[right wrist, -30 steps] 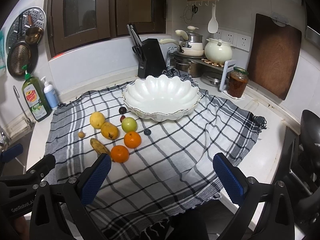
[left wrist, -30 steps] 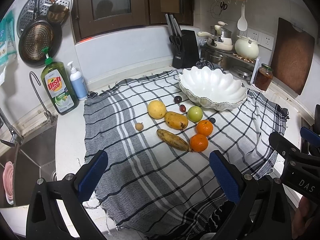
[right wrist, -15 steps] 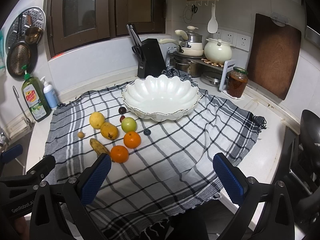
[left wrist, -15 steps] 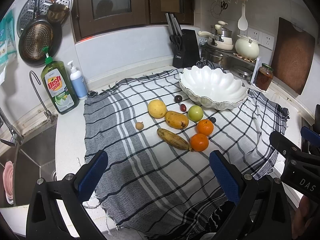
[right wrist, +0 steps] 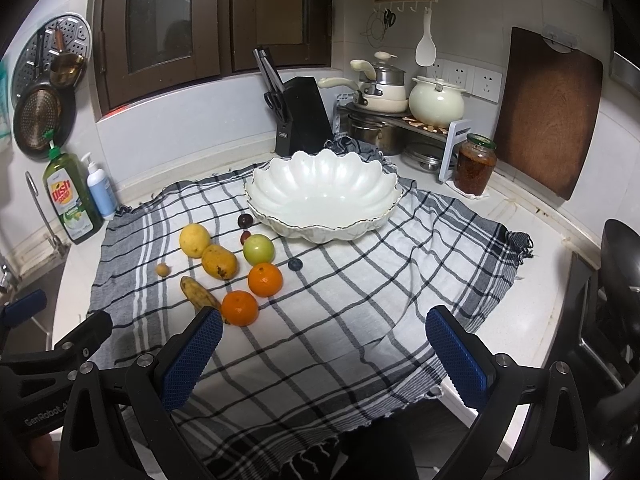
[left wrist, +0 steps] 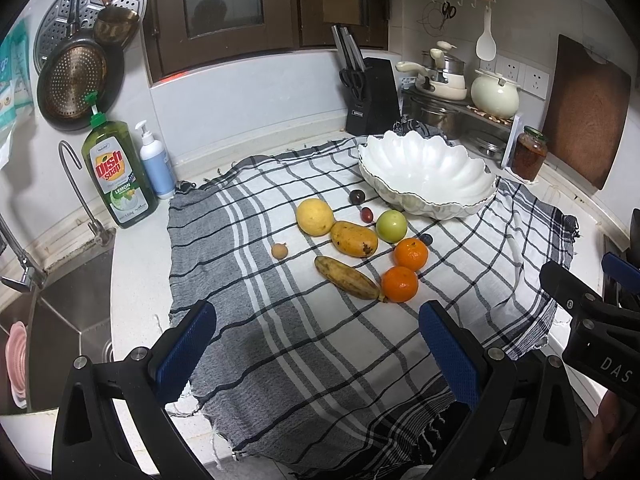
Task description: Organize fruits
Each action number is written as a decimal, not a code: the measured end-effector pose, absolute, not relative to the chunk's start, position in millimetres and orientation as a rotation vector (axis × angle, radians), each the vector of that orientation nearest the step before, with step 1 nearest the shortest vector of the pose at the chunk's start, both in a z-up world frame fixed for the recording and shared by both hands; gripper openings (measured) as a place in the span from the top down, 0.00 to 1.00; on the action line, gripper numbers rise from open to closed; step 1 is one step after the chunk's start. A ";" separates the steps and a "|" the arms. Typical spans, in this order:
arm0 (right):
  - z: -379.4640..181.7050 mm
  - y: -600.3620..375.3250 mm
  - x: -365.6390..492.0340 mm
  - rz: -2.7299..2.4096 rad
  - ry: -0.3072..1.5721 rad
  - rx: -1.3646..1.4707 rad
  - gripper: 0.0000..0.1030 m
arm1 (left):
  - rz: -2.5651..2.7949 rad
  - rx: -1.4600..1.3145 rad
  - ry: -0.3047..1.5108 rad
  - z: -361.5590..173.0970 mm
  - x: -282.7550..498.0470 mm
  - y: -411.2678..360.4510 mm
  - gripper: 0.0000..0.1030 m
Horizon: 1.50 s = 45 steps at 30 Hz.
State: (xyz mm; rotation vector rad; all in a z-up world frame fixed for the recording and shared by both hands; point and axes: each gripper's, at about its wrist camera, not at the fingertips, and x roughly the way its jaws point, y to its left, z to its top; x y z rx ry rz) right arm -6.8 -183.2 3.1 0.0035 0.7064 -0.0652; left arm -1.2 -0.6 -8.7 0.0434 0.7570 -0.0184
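Fruit lies on a checked cloth (left wrist: 320,352): a lemon (left wrist: 315,216), a mango (left wrist: 354,238), a green apple (left wrist: 391,226), two oranges (left wrist: 411,254) (left wrist: 399,283), a banana (left wrist: 347,278) and small dark fruits (left wrist: 357,197). An empty white scalloped bowl (left wrist: 427,178) stands behind them. My left gripper (left wrist: 316,344) is open, held back over the cloth's near part. My right gripper (right wrist: 324,348) is open too, its left pad near the front orange (right wrist: 239,307). The bowl (right wrist: 322,196) sits ahead of it.
A sink (left wrist: 52,320) with a tap lies left, by a dish soap bottle (left wrist: 118,176) and a pump bottle (left wrist: 156,168). A knife block (left wrist: 370,96), pots (right wrist: 400,100), a jar (right wrist: 476,168) and a cutting board (right wrist: 552,116) line the back. A dark pan (right wrist: 624,260) sits right.
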 end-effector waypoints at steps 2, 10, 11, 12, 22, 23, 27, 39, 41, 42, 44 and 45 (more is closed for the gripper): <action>2.9 -183.2 -6.7 -0.066 0.707 0.004 0.00 | -0.018 0.044 0.758 -8.0 -1.1 -0.4 0.00; 2.2 -182.8 -6.0 -0.065 0.707 0.004 0.00 | -0.018 0.045 0.758 -8.4 -1.2 -0.8 0.00; 2.0 -182.6 -5.9 -0.064 0.707 0.004 0.00 | -0.018 0.044 0.758 -8.1 -0.9 -0.5 0.00; 1.9 -182.5 -5.6 -0.065 0.708 0.003 0.00 | -0.017 0.044 0.759 -8.0 -0.9 -0.5 0.00; 1.2 -182.2 -3.3 -0.064 0.717 0.000 0.00 | -0.014 0.042 0.766 -12.7 -0.2 1.0 0.00; 1.1 -181.9 -2.9 -0.062 0.720 -0.001 0.00 | -0.014 0.041 0.768 -13.9 0.9 1.2 0.00; -8.2 -177.6 6.6 -0.057 0.731 -0.006 0.00 | -0.009 0.037 0.781 -28.6 6.5 3.0 0.00; -28.9 -167.0 31.7 -0.027 0.786 -0.011 0.00 | 0.000 0.014 0.831 -42.0 27.8 16.1 0.00; -32.4 -163.9 35.6 -0.020 0.792 -0.012 0.00 | 0.001 0.009 0.838 -45.0 31.3 19.2 0.00; -34.3 -162.0 37.4 -0.015 0.794 -0.012 0.00 | 0.002 0.005 0.842 -46.7 33.2 20.7 0.00; -37.4 -158.8 41.5 -0.011 0.795 -0.014 0.00 | 0.004 -0.003 0.850 -49.9 36.5 24.2 0.00; -39.5 -157.0 43.6 -0.007 0.798 -0.013 0.00 | 0.006 -0.005 0.853 -51.7 38.7 25.6 0.00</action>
